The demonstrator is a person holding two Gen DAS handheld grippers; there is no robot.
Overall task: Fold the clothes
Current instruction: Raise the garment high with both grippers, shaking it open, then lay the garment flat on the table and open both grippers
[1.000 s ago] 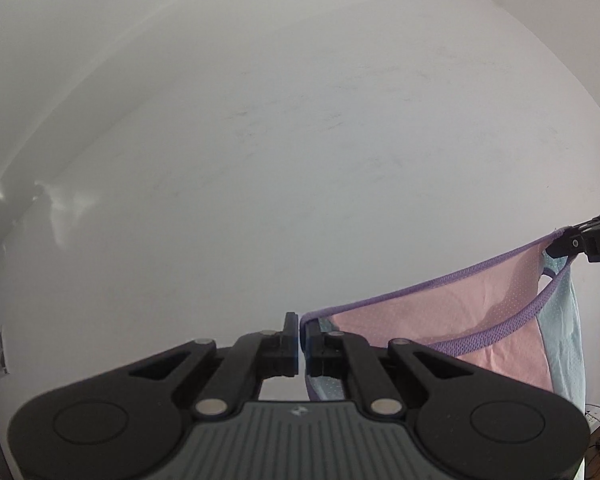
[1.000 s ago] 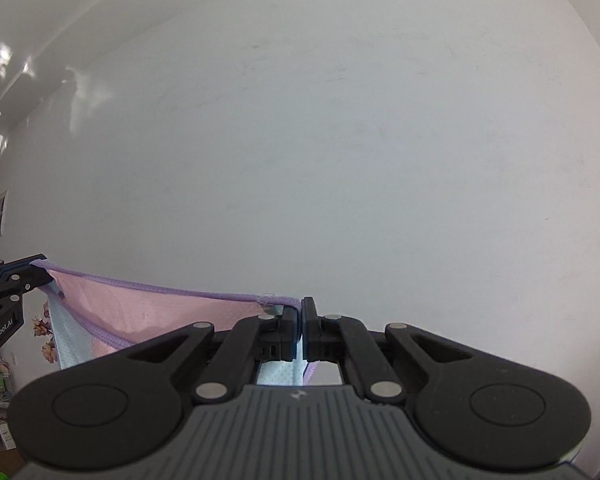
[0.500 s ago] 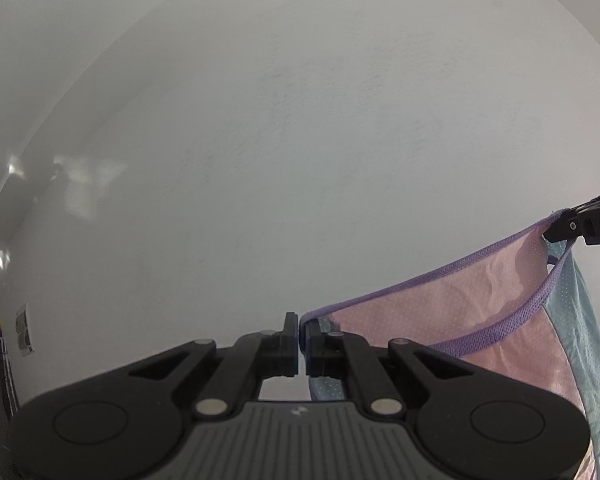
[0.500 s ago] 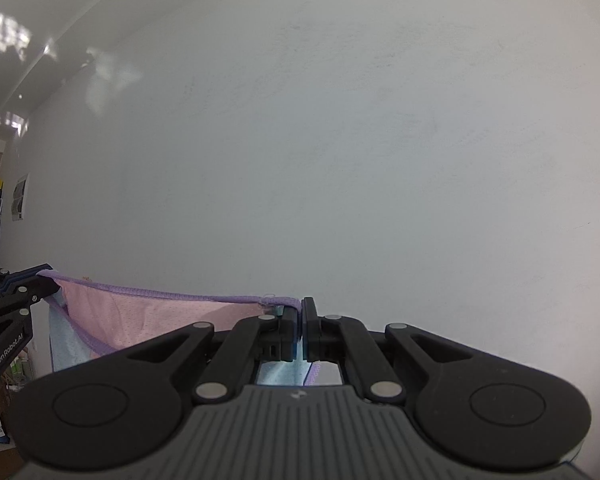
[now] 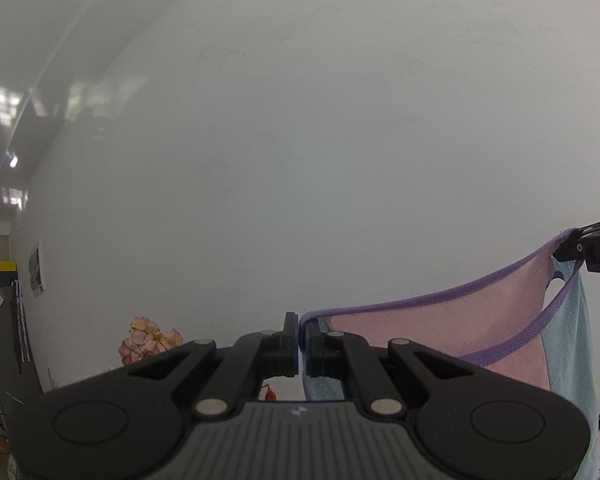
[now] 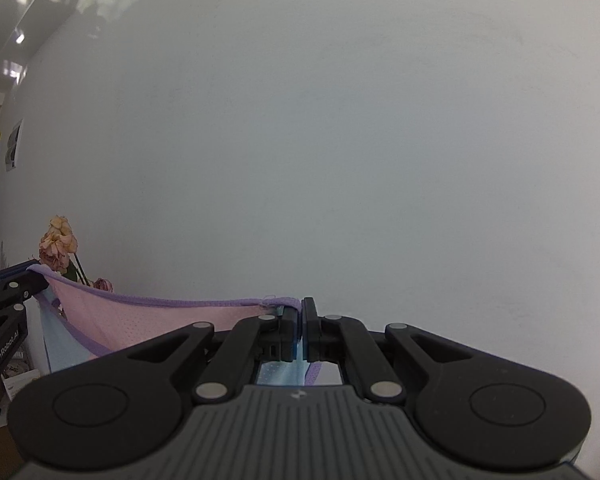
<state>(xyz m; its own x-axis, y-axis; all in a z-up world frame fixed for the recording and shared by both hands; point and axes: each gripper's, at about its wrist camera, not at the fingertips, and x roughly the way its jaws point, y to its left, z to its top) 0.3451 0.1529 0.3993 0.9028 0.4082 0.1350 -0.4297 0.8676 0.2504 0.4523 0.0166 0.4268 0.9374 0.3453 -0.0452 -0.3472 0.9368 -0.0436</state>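
- Left gripper (image 5: 300, 344): jaws closed, pinching garment's purple-trimmed edge.
- Garment (image 5: 440, 332): pink and pale-blue mesh, hanging stretched between both grippers before white wall (image 5: 300, 140).
- Right gripper (image 6: 301, 330): jaws closed on opposite edge.

L tongs (image 5: 299, 344): fingers pressed together, pinching garment (image 5: 480, 328) hem, held level, aimed fwd | R tongs (image 6: 301, 330): fingers pressed together, pinching same hem at other end, level, aimed fwd | both raised, well apart, side by side, cloth strung betw them
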